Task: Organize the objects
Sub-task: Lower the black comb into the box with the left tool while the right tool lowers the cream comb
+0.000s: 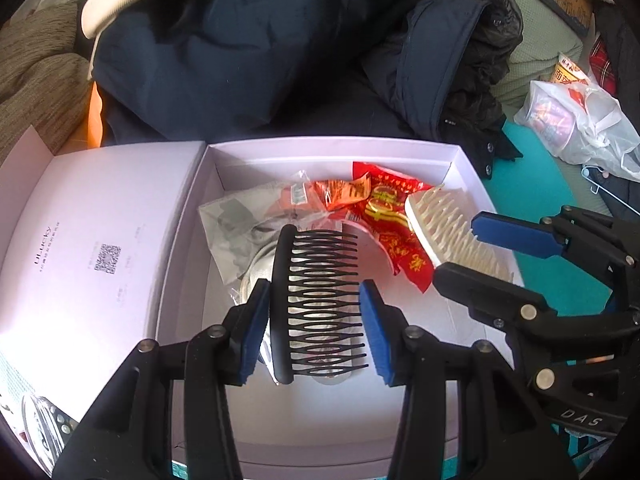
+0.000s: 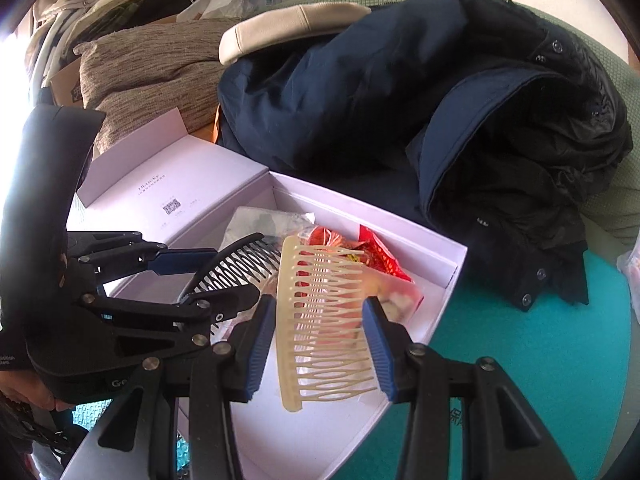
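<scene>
My left gripper (image 1: 316,324) is shut on a black hair comb (image 1: 316,300), its blue pads pressing the spine and the tooth tips, above the open white box (image 1: 332,148). My right gripper (image 2: 320,344) is shut on a cream hair comb (image 2: 316,320) the same way, over the box's right half. In the left wrist view the cream comb (image 1: 448,224) and the right gripper (image 1: 476,252) reach in from the right. In the right wrist view the black comb (image 2: 240,266) shows at the left in the left gripper (image 2: 208,276). Red snack packets (image 1: 384,208) and a clear bag (image 1: 240,224) lie in the box.
The box's lid (image 1: 100,232) lies flat to the left. A dark blue coat (image 1: 280,48) is heaped behind the box on a teal cushion (image 2: 540,360). A white plastic bag (image 1: 580,120) sits at the right, a brown pillow (image 2: 152,76) at the back left.
</scene>
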`<state>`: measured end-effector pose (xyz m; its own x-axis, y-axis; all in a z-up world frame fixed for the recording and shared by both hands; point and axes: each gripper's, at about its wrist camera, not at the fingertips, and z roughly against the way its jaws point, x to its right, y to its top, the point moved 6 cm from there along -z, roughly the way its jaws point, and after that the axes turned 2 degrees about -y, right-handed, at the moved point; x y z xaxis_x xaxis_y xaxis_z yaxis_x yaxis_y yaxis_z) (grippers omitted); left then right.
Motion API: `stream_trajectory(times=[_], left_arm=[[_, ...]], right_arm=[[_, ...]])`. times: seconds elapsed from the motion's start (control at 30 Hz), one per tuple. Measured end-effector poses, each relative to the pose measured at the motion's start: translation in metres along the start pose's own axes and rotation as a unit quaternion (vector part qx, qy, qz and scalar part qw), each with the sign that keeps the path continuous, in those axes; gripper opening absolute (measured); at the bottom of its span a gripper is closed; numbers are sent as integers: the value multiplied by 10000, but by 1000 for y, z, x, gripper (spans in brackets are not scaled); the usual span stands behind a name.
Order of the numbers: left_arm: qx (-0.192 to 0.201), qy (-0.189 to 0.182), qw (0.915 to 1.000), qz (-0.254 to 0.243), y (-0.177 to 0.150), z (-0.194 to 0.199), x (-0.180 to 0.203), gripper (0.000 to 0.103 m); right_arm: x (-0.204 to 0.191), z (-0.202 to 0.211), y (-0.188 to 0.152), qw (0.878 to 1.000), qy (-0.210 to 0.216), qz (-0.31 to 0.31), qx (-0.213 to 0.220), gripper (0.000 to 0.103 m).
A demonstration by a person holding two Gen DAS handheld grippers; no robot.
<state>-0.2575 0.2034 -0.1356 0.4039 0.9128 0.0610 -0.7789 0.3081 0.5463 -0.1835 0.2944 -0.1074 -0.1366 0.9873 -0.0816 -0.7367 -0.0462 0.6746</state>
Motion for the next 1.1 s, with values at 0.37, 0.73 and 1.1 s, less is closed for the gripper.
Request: stream_trajectory(times=[0.37, 0.73, 1.1], left_arm=[[-100, 22, 9999, -30, -11, -16, -4, 43], [-37, 63, 9999, -109, -14, -18, -4, 43], [-37, 49, 9999, -81, -10, -16, -3, 43]], right_arm=[[3, -15, -16, 9997, 31, -100, -225, 45], [1, -18, -20, 9997, 14, 6, -261, 45], [2, -14, -15, 9995, -54, -23, -324, 45]])
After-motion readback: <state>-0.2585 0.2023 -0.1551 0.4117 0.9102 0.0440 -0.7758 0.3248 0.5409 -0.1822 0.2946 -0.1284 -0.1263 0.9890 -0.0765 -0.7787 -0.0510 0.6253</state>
